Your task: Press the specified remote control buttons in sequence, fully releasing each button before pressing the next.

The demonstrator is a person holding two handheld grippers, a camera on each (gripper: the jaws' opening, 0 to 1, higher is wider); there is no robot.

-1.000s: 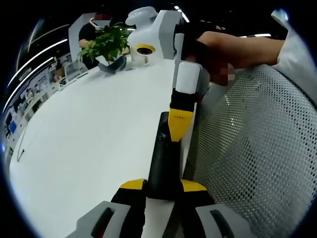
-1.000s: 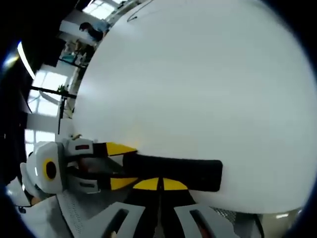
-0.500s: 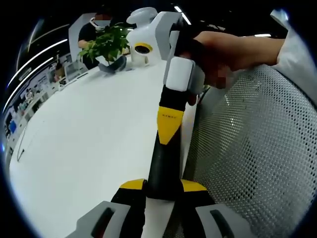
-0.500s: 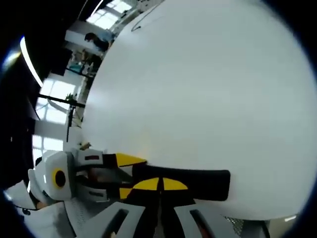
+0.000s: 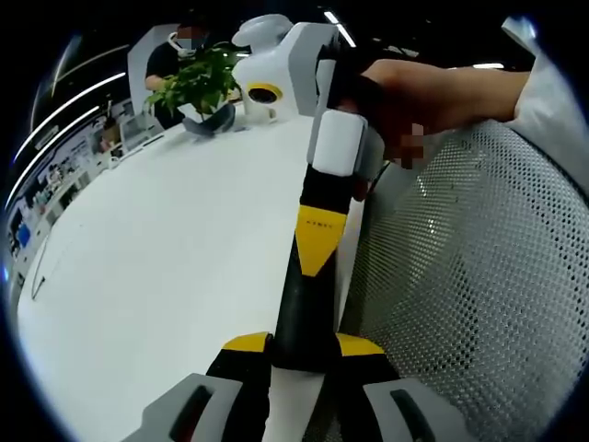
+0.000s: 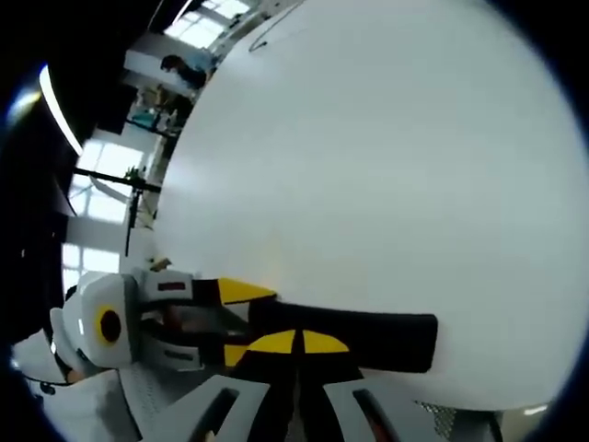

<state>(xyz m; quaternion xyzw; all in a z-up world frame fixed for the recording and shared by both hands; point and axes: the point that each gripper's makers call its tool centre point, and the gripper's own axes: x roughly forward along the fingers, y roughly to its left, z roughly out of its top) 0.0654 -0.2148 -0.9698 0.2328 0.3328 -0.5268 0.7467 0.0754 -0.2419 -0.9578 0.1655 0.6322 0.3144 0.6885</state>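
A long black remote control (image 5: 304, 308) lies along the near edge of the white table (image 5: 175, 249). My left gripper (image 5: 303, 343) is shut on its near end, one yellow tip on each side. From above, my right gripper (image 5: 319, 244) comes down with its yellow tips together, resting on the remote's top face; a hand (image 5: 433, 92) holds it. In the right gripper view, my right gripper (image 6: 297, 343) is shut, its tips against the remote (image 6: 377, 330), which runs left to right. The left gripper (image 6: 241, 322) clamps the remote's left end there.
A potted green plant (image 5: 198, 83) stands at the table's far end, with a person (image 5: 173, 51) behind it. A grey mesh chair back (image 5: 469, 276) sits close beside the table edge on the right. A thin dark cable (image 5: 39, 281) lies far left.
The right gripper's tip has slid a little along the remote toward the left gripper. The left gripper keeps its hold and has not moved.
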